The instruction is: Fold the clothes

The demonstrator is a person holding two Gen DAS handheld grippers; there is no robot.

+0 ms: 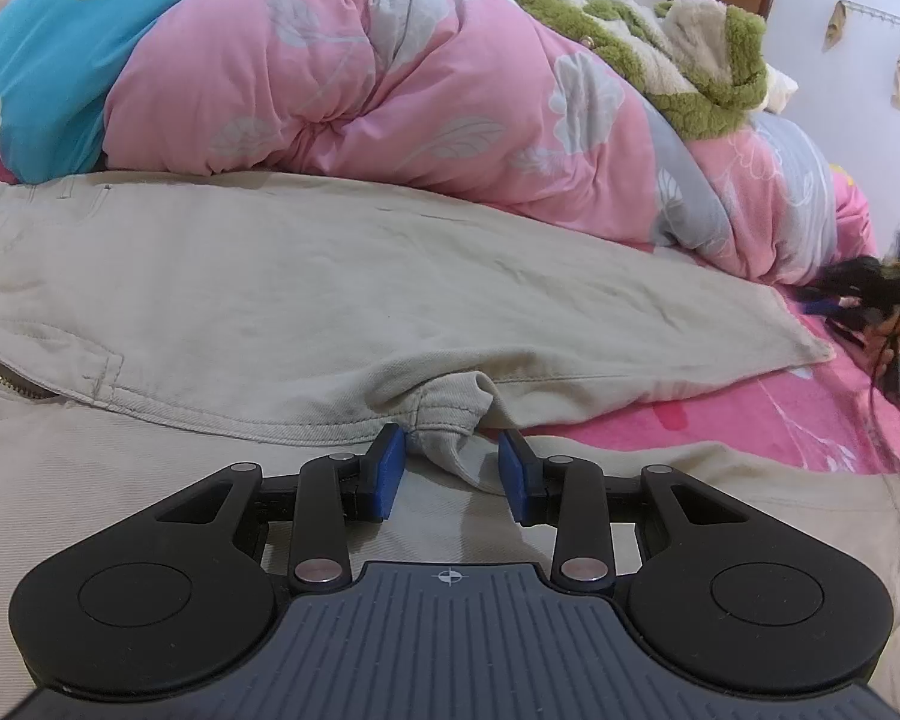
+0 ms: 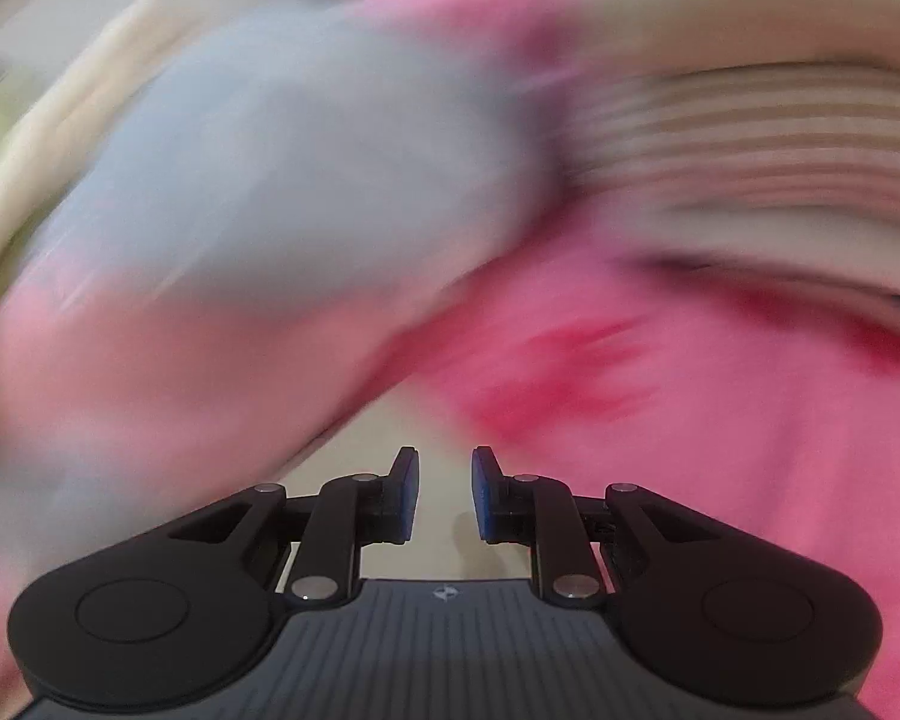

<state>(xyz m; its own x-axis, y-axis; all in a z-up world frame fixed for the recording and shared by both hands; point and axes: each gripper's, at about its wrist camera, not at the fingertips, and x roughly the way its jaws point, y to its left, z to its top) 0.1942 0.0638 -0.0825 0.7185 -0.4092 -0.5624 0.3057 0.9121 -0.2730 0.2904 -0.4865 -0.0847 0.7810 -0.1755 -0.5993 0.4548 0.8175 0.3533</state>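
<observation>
So the left gripper has its blue pads spread fairly wide, and a bunched-up nub of seam from the beige cotton-twill trousers pokes up right between them, dead ahead at 12 o'clock. The left pad sits right against the fabric and the right pad is a bit off it, so nothing's clamped as far as I can tell. That nub looks like the crotch, where the two legs meet.

The bit that matters: the trousers' long axis runs crosswise to the left gripper, roughly 9 to 3. The zip and pocket end is out at 9–10 o'clock, and one leg stretches away toward 2–3 o'clock, ending in a hem corner on the bright pink bed sheet. More beige cloth lies under and around the gripper itself. The left gripper is clearly the one on the garment.

The right gripper is open at a medium gap with nothing between its pads. Its view is badly smeared, so all I can make out is pink sheet and beige cloth ahead. In the left view it shows way over at 3 o'clock, just past the hem.

Behind the trousers, at 12, there's a puffy pink leaf-print duvet.
</observation>
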